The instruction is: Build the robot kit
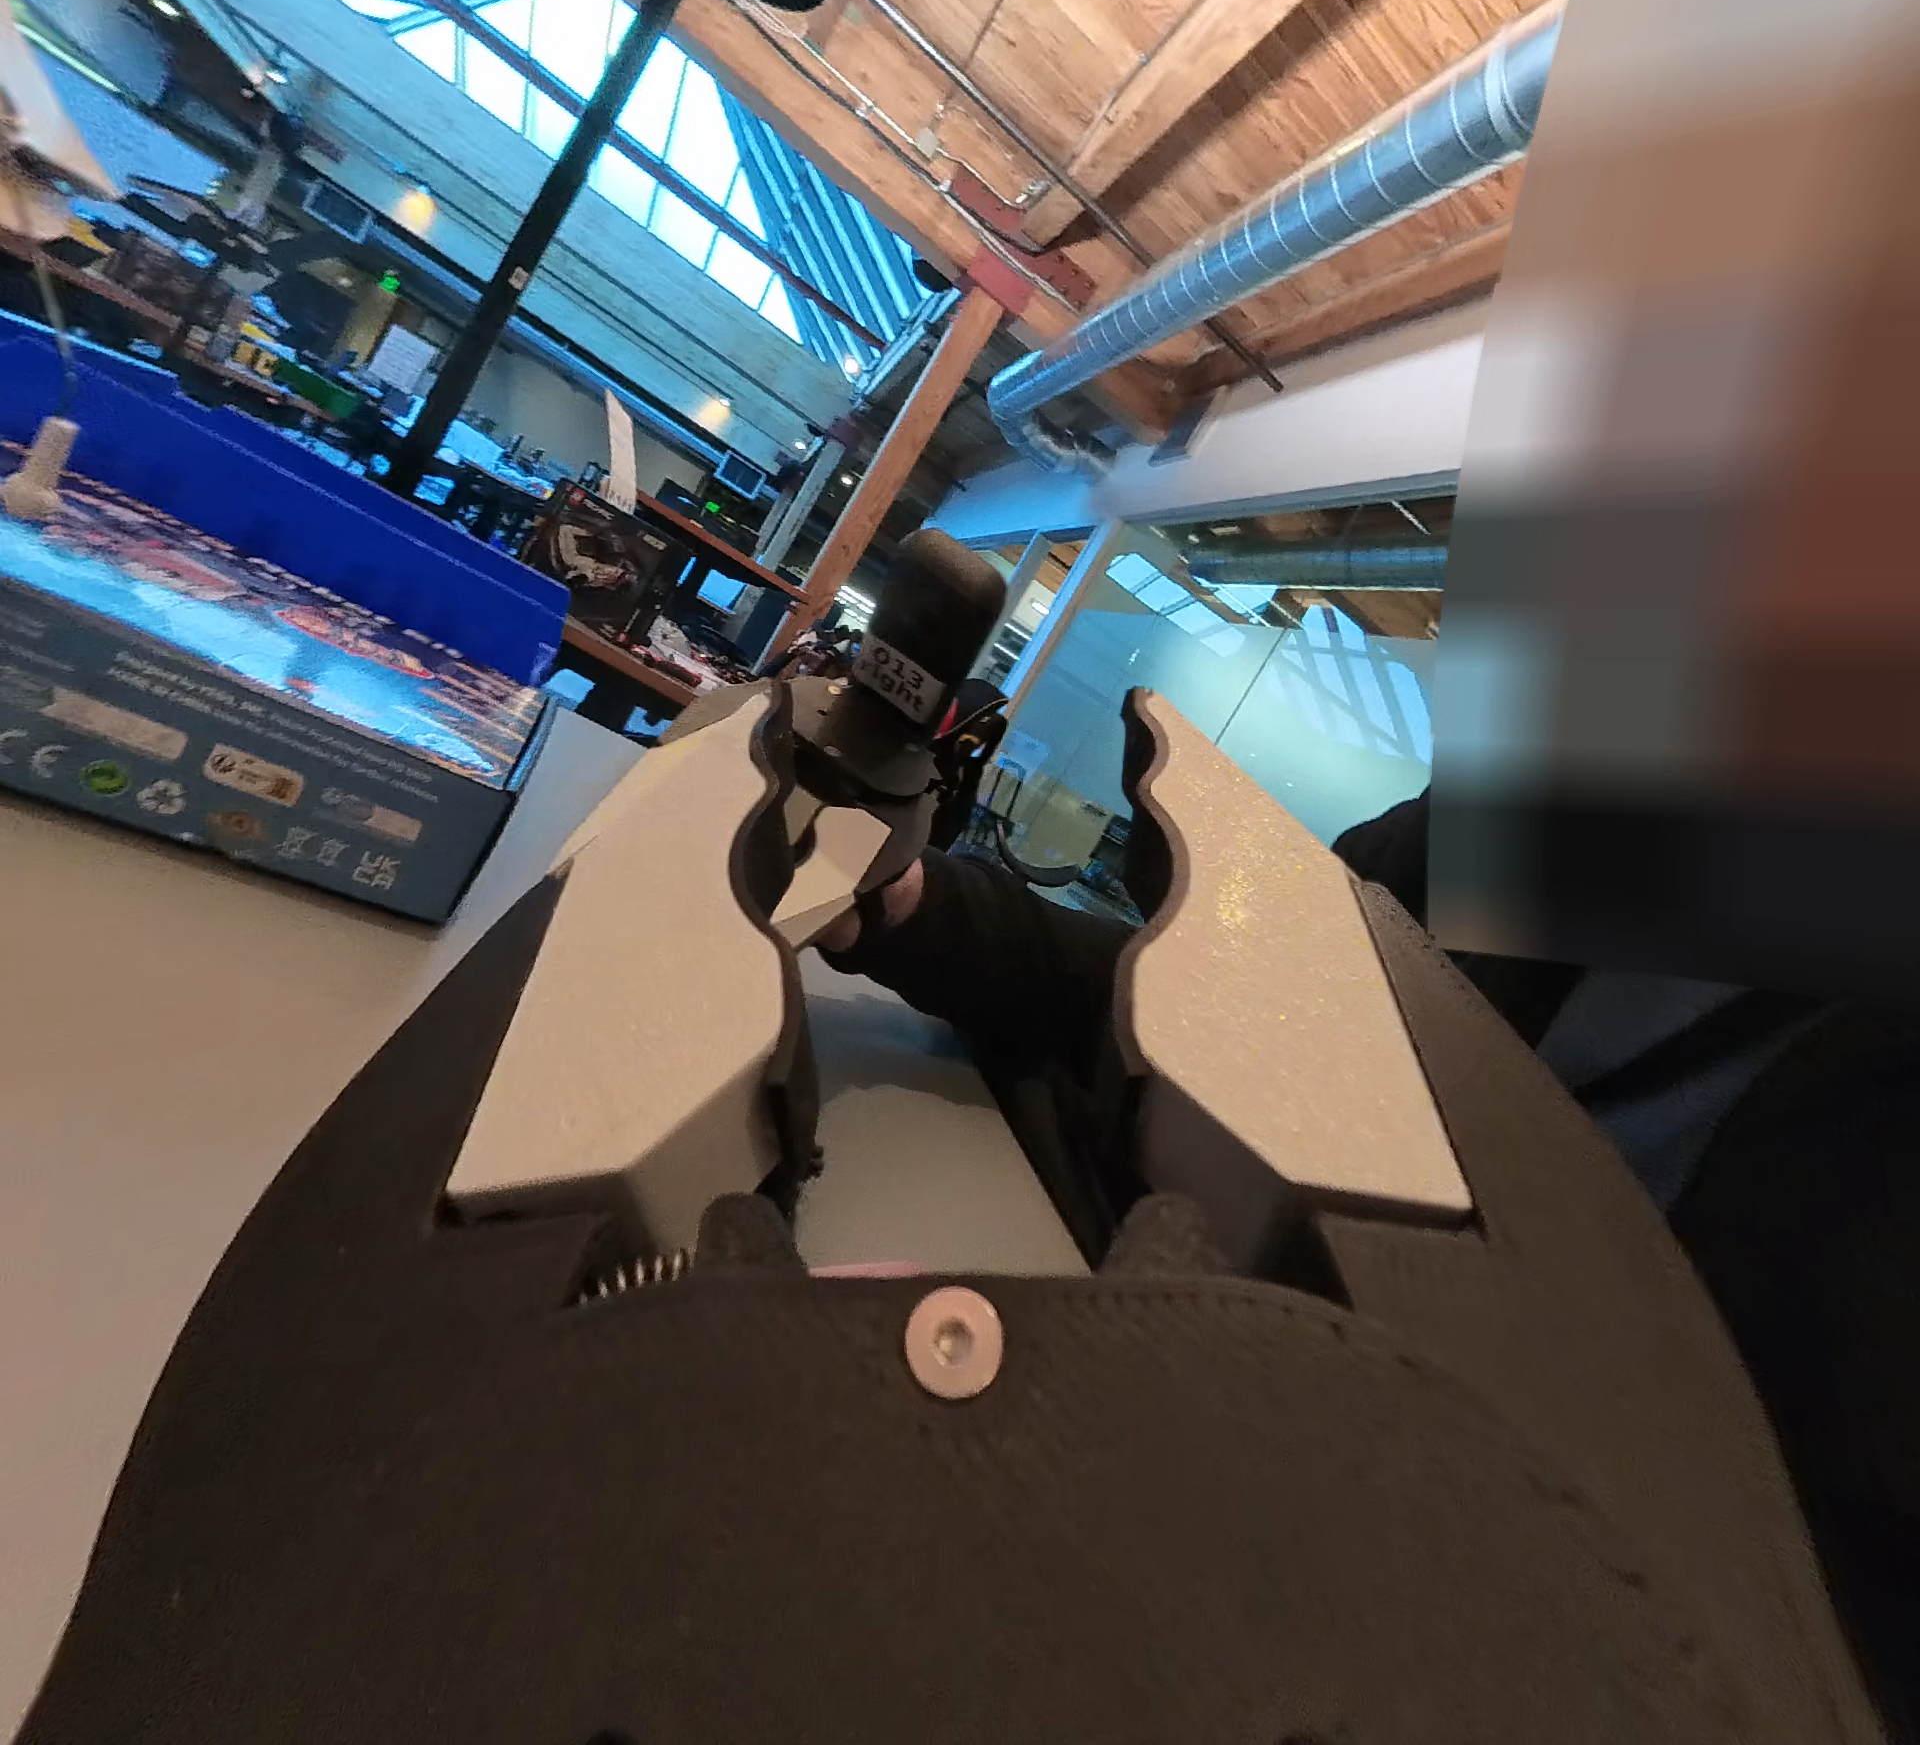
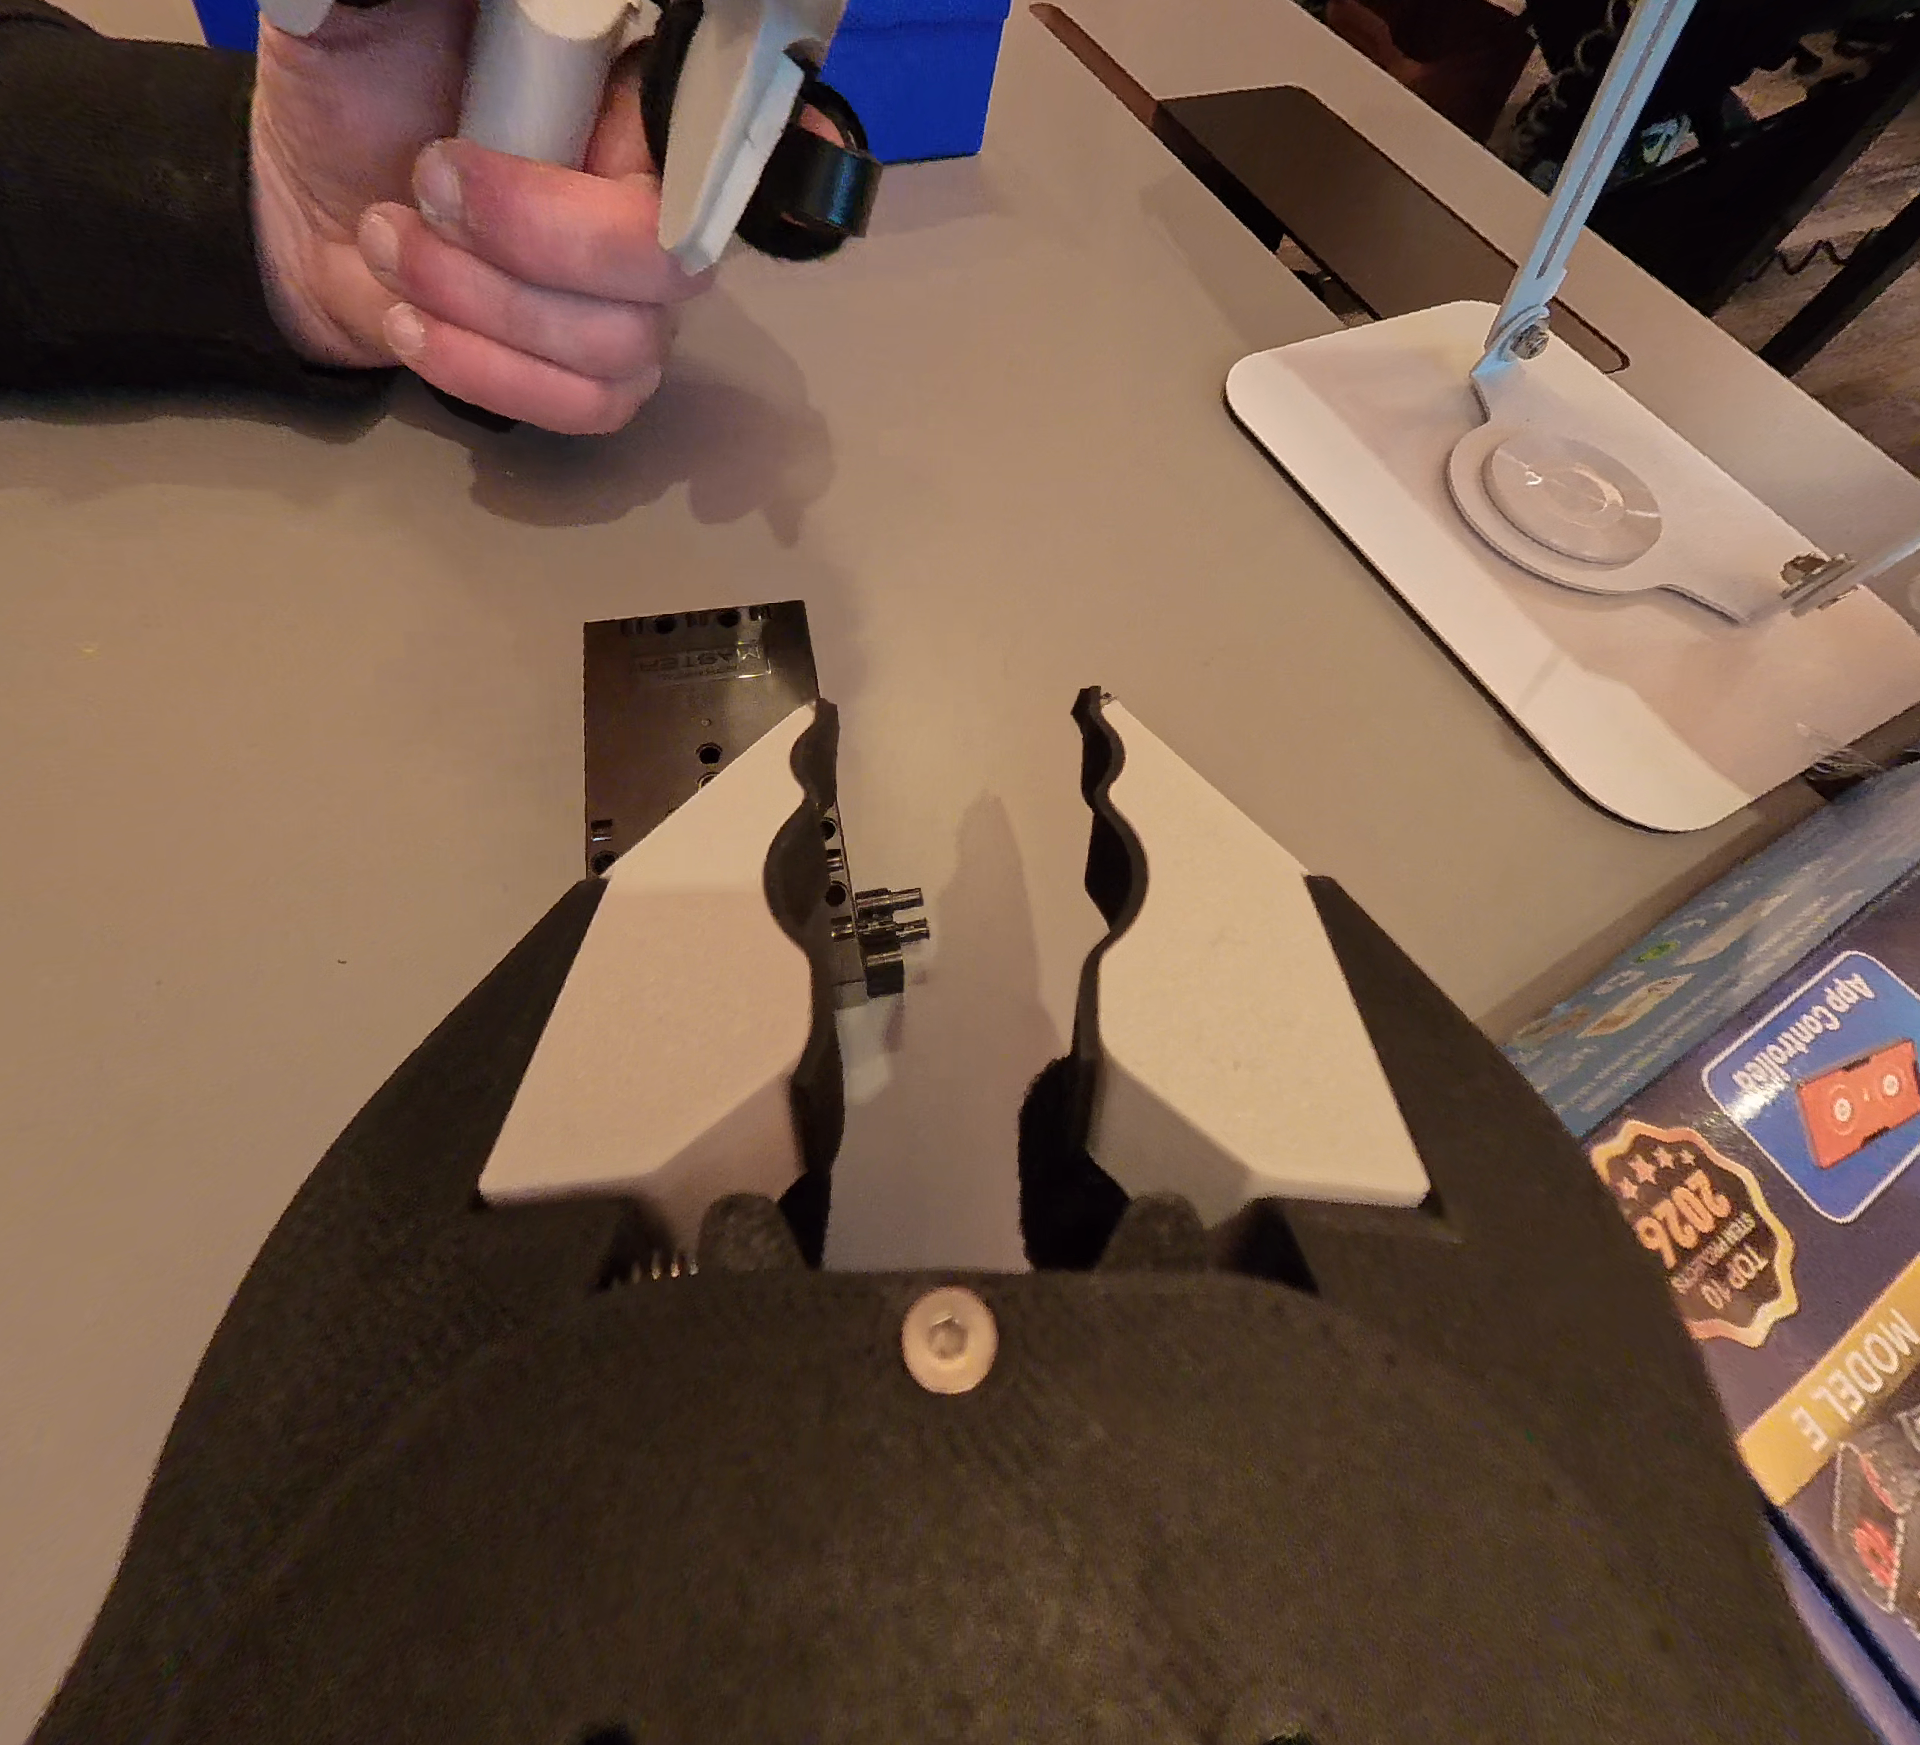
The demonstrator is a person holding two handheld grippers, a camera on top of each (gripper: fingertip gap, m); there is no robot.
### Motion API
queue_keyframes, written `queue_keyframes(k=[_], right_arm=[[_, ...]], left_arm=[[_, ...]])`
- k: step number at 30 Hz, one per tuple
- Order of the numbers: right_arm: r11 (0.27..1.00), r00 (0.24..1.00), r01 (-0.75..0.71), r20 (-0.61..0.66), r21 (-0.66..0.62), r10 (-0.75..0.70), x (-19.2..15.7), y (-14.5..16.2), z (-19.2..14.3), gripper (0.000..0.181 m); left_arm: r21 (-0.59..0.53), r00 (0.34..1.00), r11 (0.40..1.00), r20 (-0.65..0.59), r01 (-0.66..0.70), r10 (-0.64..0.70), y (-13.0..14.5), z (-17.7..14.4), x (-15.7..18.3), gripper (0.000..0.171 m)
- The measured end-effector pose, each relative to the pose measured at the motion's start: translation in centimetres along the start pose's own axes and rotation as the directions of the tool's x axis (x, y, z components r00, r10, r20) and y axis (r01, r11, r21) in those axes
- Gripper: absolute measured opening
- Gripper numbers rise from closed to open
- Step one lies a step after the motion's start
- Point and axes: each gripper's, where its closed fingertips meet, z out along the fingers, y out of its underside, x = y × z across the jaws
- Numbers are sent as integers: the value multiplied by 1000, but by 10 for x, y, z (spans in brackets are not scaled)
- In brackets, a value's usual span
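Observation:
My right gripper (image 2: 956, 706) is open and empty, low over a grey table (image 2: 312, 760). A flat dark plate with holes (image 2: 696, 708) lies on the table, partly under its left finger. A small dark part with pins (image 2: 883, 942) sits at the plate's near right corner, between the fingers, with a pale piece (image 2: 864, 1046) just below it. My left gripper (image 1: 956, 703) is open and empty, and tilted up toward the ceiling. A bare hand (image 2: 499, 282) holds it above the table, beyond the plate. The right gripper's black handle (image 1: 935, 625) shows between the left fingers.
A blue bin (image 2: 925, 2) stands at the table's far edge. A white stand base (image 2: 1403, 469) with a slanted metal arm is at the right. A printed blue box (image 2: 1787, 1176) lies at the near right. A person's dark sleeve (image 2: 114, 199) rests at the left. The white stand base (image 2: 1403, 469) lies around 20 centimetres away from my right fingertips.

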Motion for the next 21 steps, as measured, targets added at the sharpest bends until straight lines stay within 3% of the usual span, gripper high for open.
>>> queue_keyframes(k=[3,7,15,19,21], right_arm=[[1000,1000,7,-2,1,-7,-1,-1,0,46],[1000,1000,11,-1,-9,-11,-2,0,1,45],[1000,1000,11,4,6,-11,-3,-3,-1,46],[1000,1000,18,3,22,-18,-4,-6,-2,49],[999,1000,19,-2,31,-19,-3,-8,-3,49]], left_arm=[[8,999,1000,-40,0,0,-3,-2,7,58],[52,988,998,-149,-43,50,-14,-9,30,0],[23,956,995,-275,-98,101,-16,-6,67,0],[-68,965,966,-98,-251,244,-3,9,47,13],[-221,879,870,90,-441,468,8,20,23,21]])
